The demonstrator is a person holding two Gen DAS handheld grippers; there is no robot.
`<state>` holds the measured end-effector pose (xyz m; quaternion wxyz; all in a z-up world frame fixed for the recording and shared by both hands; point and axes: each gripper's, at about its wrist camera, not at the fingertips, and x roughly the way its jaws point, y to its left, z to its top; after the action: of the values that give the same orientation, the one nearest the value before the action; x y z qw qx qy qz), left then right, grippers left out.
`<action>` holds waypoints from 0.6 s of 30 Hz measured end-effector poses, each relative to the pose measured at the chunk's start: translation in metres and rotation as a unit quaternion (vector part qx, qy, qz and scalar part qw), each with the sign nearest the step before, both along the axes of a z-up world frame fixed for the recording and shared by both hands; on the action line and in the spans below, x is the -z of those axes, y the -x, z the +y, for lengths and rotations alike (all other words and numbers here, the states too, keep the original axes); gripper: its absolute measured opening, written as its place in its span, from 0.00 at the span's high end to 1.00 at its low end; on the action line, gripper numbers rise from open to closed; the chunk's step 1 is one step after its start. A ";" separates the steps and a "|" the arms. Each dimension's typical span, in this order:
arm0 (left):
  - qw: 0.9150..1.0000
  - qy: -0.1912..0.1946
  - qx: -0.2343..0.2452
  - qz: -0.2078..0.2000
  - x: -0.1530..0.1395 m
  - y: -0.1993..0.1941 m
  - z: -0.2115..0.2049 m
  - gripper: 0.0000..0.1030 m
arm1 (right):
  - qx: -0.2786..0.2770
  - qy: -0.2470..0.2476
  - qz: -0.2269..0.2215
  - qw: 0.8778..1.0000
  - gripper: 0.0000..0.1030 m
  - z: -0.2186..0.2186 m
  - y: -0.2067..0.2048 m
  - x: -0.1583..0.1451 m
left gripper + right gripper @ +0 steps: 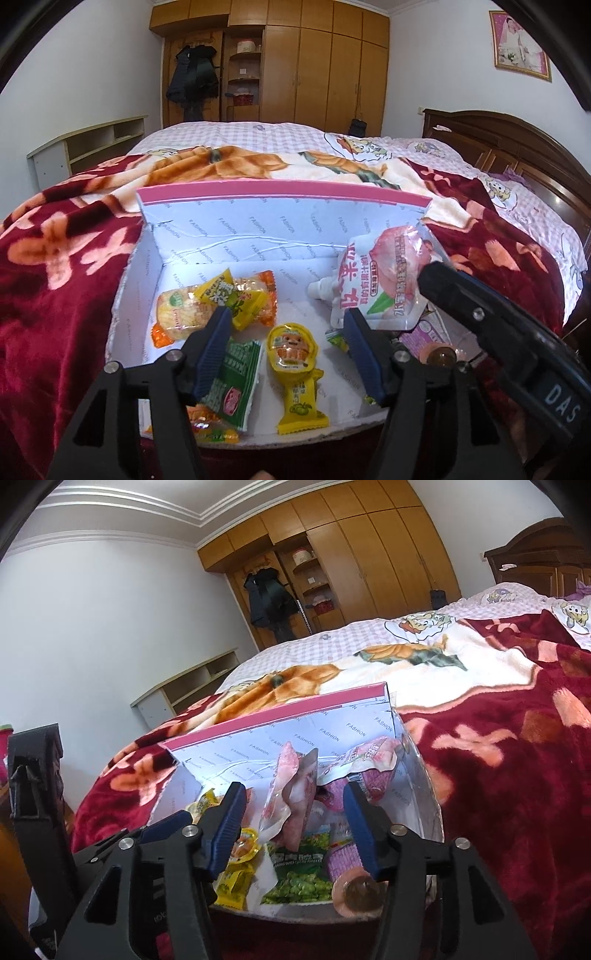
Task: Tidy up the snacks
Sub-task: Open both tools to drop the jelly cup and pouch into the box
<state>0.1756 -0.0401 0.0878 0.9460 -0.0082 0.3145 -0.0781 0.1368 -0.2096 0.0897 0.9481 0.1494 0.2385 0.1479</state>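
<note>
A white box (258, 229) with a pink rim lies open on the bed. Inside it are an orange cracker packet (177, 317), a yellow packet (221, 295), a green packet (232, 384), a yellow jelly snack (295, 369) and a peach drink pouch (384, 280). My left gripper (288, 336) hangs open over the jelly snack, its pads clear of everything. The right gripper's black body (491, 321) reaches in from the right. In the right wrist view my right gripper (293, 812) is open, with the peach pouch (291, 805) loose between its fingers, above a green pea packet (299, 878) and a pink packet (343, 860).
The box (332, 731) sits on a red floral blanket (66, 277) near the bed's front edge. A dark wooden headboard (517, 147) is to the right, a wardrobe (314, 66) stands beyond the bed, and a low shelf unit (92, 144) is at the left wall.
</note>
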 end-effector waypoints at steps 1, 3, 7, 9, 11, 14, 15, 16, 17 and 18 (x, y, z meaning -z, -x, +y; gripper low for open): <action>1.000 -0.001 -0.002 -0.001 -0.001 0.002 0.001 0.32 | -0.002 0.002 -0.002 1.000 0.45 0.000 0.003 -0.001; 1.000 -0.004 -0.005 -0.004 -0.004 0.007 0.002 0.32 | -0.005 0.004 -0.007 1.000 0.44 0.002 0.010 -0.003; 1.000 -0.007 -0.007 -0.013 -0.010 0.018 0.003 0.31 | -0.007 0.006 -0.016 1.000 0.43 0.003 0.023 -0.009; 1.000 -0.008 -0.008 -0.014 -0.012 0.024 0.004 0.29 | -0.009 0.006 -0.020 1.000 0.42 0.003 0.030 -0.011; 1.000 -0.006 -0.008 -0.014 -0.013 0.031 0.005 0.28 | -0.010 0.009 -0.021 1.000 0.41 0.004 0.036 -0.012; 1.000 0.004 -0.009 -0.011 -0.014 0.041 0.009 0.28 | -0.008 0.013 -0.016 1.000 0.41 0.005 0.044 -0.012; 1.000 0.006 -0.009 -0.011 -0.014 0.044 0.010 0.28 | -0.008 0.013 -0.015 1.000 0.41 0.005 0.047 -0.011; 1.000 0.005 -0.011 -0.011 -0.015 0.048 0.011 0.28 | -0.007 0.013 -0.014 1.000 0.41 0.005 0.049 -0.012; 1.000 0.004 -0.013 -0.011 -0.015 0.051 0.011 0.28 | -0.006 0.014 -0.013 1.000 0.41 0.005 0.052 -0.012; 1.000 0.002 -0.015 -0.012 -0.016 0.056 0.012 0.28 | -0.006 0.015 -0.013 1.000 0.41 0.005 0.055 -0.012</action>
<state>0.1193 -0.0283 0.1038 0.9509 -0.0138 0.3023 -0.0647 0.0816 -0.2051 0.1014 0.9524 0.1320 0.2292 0.1518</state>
